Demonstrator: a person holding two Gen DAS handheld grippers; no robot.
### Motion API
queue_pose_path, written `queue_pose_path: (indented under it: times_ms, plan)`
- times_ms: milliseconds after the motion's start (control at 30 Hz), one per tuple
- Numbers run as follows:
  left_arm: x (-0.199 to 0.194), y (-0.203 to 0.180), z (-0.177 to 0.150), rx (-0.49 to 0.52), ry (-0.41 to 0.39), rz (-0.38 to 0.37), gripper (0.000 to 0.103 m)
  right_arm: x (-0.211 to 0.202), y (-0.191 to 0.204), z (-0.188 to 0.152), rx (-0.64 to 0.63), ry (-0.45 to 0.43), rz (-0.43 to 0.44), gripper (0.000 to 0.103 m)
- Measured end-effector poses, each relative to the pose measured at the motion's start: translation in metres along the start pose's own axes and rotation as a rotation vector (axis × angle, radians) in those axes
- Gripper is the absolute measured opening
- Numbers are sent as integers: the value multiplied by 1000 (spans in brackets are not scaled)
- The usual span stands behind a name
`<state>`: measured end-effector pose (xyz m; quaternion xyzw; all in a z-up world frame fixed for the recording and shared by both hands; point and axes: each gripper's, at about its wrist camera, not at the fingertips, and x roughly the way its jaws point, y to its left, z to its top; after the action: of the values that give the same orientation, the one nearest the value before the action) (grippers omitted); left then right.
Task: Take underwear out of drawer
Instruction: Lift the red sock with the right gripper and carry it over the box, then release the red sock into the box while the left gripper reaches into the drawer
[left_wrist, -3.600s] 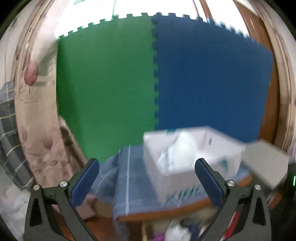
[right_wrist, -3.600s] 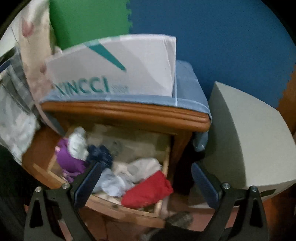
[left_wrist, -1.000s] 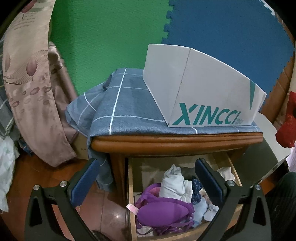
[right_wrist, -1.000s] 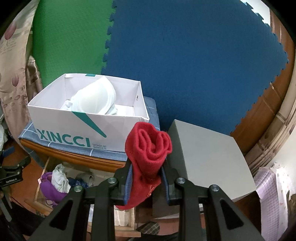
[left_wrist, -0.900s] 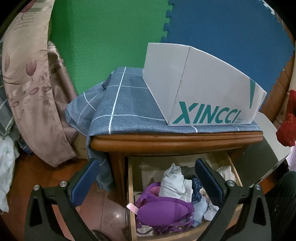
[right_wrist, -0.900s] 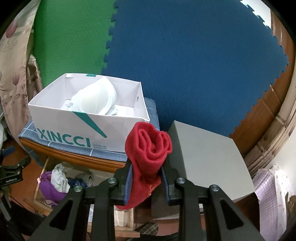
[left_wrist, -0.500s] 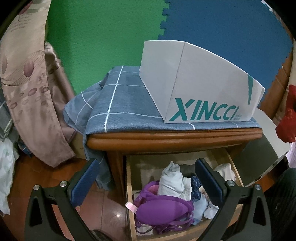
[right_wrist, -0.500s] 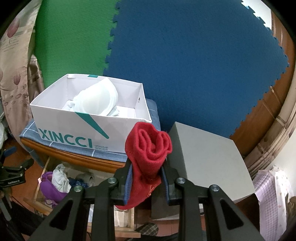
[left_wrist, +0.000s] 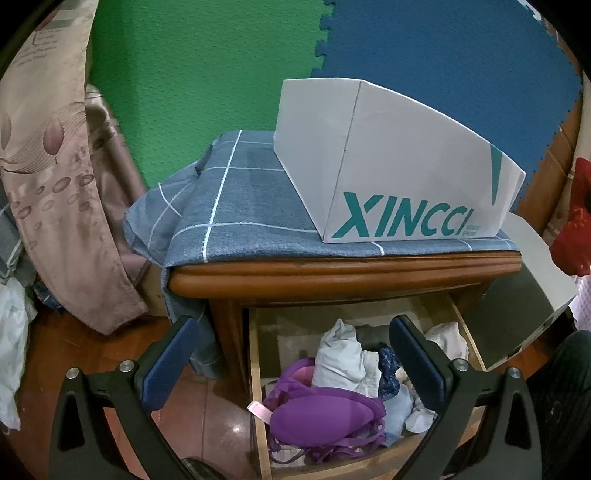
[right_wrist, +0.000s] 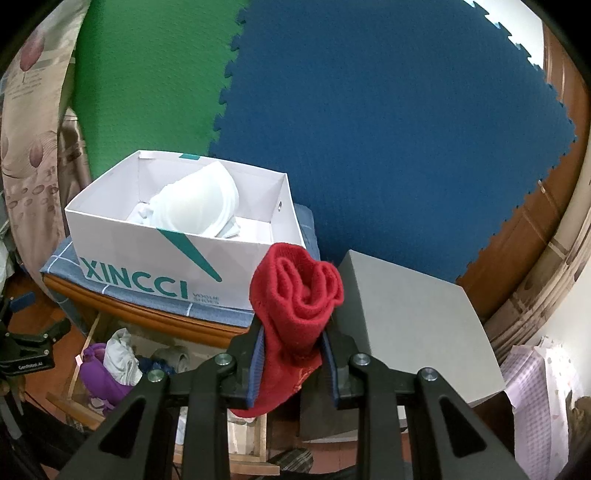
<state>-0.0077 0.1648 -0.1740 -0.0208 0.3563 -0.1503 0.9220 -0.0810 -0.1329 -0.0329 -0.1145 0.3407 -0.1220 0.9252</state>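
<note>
My right gripper (right_wrist: 293, 354) is shut on a folded red garment (right_wrist: 295, 291) and holds it up in the air, right of the white XINCCI box (right_wrist: 155, 266), which has a pale bra (right_wrist: 199, 206) inside. The red garment also shows at the right edge of the left wrist view (left_wrist: 572, 229). My left gripper (left_wrist: 291, 354) is open and empty, in front of the open wooden drawer (left_wrist: 255, 369). The drawer holds a purple bra (left_wrist: 325, 410), a white folded piece (left_wrist: 343, 362) and several other garments.
The box (left_wrist: 388, 173) stands on a blue checked cloth (left_wrist: 240, 206) over the wooden nightstand (left_wrist: 332, 273). A grey box lid (right_wrist: 413, 317) lies to the right of the nightstand. A curtain (left_wrist: 55, 184) hangs at the left. Green and blue foam mats cover the wall.
The right gripper took the red garment from the drawer and lifted it; in the last second it rose slightly. The left gripper dropped to face the drawer and drifted a little nearer.
</note>
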Motion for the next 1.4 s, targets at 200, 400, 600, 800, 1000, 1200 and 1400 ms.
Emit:
queue_pose_path:
  times_ms: [200, 400, 600, 800, 1000, 1200, 1400]
  plan:
    - [-1, -3, 0, 5, 1, -8, 102, -4, 2, 12, -4, -29, 15, 27]
    - [-2, -8, -1, 34, 6, -17, 102, 3, 5, 47, 17, -71, 52, 27]
    - [-5, -9, -1, 41, 2, -37, 102, 28, 11, 94, 27, -114, 53, 28]
    - [-3, -7, 0, 23, 16, -61, 102, 80, 16, 134, 45, -83, 44, 28]
    - [-1, -4, 0, 2, 26, -79, 102, 133, 25, 149, 48, -22, 50, 28]
    - [7, -5, -2, -15, 57, -85, 102, 171, 34, 140, 31, 66, 51, 28]
    - [15, -8, -7, 5, 89, -68, 102, 192, 38, 132, 28, 137, 88, 66]
